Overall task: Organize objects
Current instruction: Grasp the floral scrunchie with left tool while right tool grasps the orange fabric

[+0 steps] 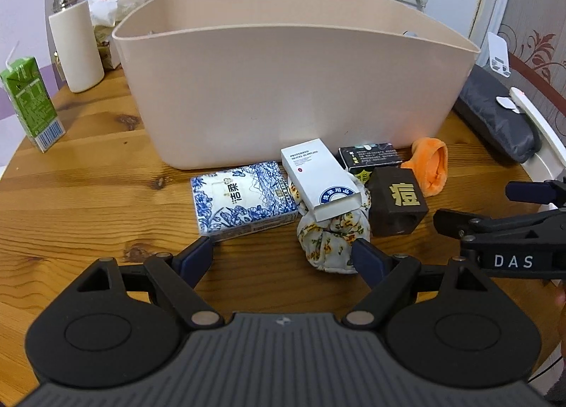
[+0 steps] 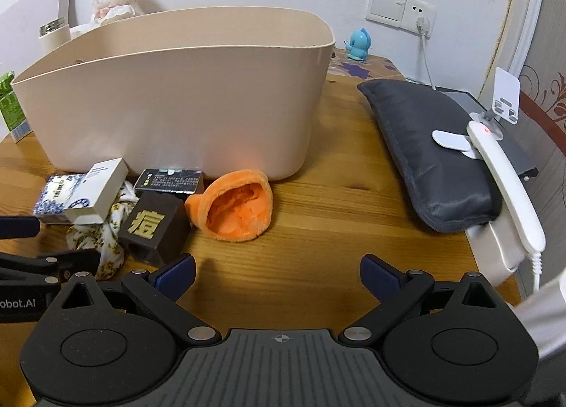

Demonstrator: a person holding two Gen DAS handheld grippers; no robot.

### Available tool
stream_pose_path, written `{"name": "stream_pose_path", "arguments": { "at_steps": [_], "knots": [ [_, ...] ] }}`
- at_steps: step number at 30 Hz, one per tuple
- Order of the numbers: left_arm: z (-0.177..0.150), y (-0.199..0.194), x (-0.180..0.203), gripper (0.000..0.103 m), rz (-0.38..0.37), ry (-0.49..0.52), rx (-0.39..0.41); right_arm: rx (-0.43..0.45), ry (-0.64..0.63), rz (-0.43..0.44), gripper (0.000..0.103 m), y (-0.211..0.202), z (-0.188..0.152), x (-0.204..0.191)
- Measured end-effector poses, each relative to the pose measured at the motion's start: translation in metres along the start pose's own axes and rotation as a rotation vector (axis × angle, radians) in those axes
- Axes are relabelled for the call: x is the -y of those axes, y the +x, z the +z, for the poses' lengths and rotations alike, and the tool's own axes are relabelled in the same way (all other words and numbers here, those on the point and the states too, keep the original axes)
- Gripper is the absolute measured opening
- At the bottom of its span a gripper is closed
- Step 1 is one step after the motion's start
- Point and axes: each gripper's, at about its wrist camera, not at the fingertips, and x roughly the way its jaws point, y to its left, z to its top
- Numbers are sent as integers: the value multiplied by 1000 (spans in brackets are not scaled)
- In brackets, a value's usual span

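Both grippers spread wide, empty — better to straddle the orange plush (image 2: 235,207) at frame centre squarely before lifting into the beige bin (image 2: 177,95).

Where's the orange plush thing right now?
The orange plush piece lies on the wooden table against the front right of the beige bin, just right of the brown block. In the left wrist view it shows at right.

The right claw (image 2: 277,274) hangs open over bare tabletop (image 2: 318,223), its jaws spread wide. Beyond it an orange plush piece (image 2: 237,210) lies against the beige bin (image 2: 177,106). To its left sit a dark brown block (image 2: 152,226), a floral cloth (image 2: 106,233) and a white box (image 2: 100,191). A grey pouch (image 2: 431,155) lies at right.
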Motion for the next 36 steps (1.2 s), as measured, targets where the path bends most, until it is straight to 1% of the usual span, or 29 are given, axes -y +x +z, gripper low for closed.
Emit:
{"name": "stream_pose_path", "arguments": {
  "at_steps": [3,6,8,10,12,13,14,15,16,17,18,19,20,22,24,25,26,27,28,29,31,36],
  "knots": [
    [1,3,-2,85,-2,-28,-3,4,8,3,101,7,2,2],
    [4,4,-3,77,-19,-30,1,2,25,31,101,15,4,3],
    [6,5,-3,71,-20,-15,1,0,23,31,100,20,6,1],
    [8,6,-2,69,-19,-8,-3,4,20,40,98,24,7,-1],
    [9,6,-3,66,-24,-10,-5,8,30,48,97,26,9,-1],
    [9,6,-3,59,-27,-7,-3,13,33,46,97,27,11,-2],
    [9,6,-3,55,-27,-3,-2,16,34,43,95,27,12,-3],
    [10,5,-3,53,-29,-2,-3,20,33,43,93,28,13,-3],
    [10,5,-4,46,-35,-4,-3,25,32,46,92,28,13,-4],
    [10,5,-5,37,-41,-11,-2,29,31,46,88,28,14,-4],
    [10,4,-7,34,-49,-23,-1,33,28,47,84,28,15,-6],
    [9,4,-8,25,-55,-31,0,38,27,48,82,28,15,-6],
    [8,4,-9,20,-64,-33,0,43,25,48,76,27,16,-7],
    [7,3,-7,19,-64,-16,6,51,24,54,65,26,17,-8],
    [4,2,-3,15,-60,14,17,59,17,65,49,24,16,-10],
    [3,1,-2,14,-61,21,20,63,13,67,46,24,17,-11],
    [3,1,-2,13,-67,25,21,65,9,68,36,23,16,-12],
    [3,1,-1,12,-75,25,20,67,6,67,23,22,16,-14],
    [3,0,-2,11,-82,22,18,67,3,63,17,22,16,-15],
    [3,0,-3,9,-87,16,17,66,2,57,9,21,16,-16],
    [3,-2,-6,6,-100,3,15,74,4,42,9,19,15,-18],
    [-2,-7,-7,3,-103,-1,16,79,18,59,7,10,9,-14]
  ]
}}
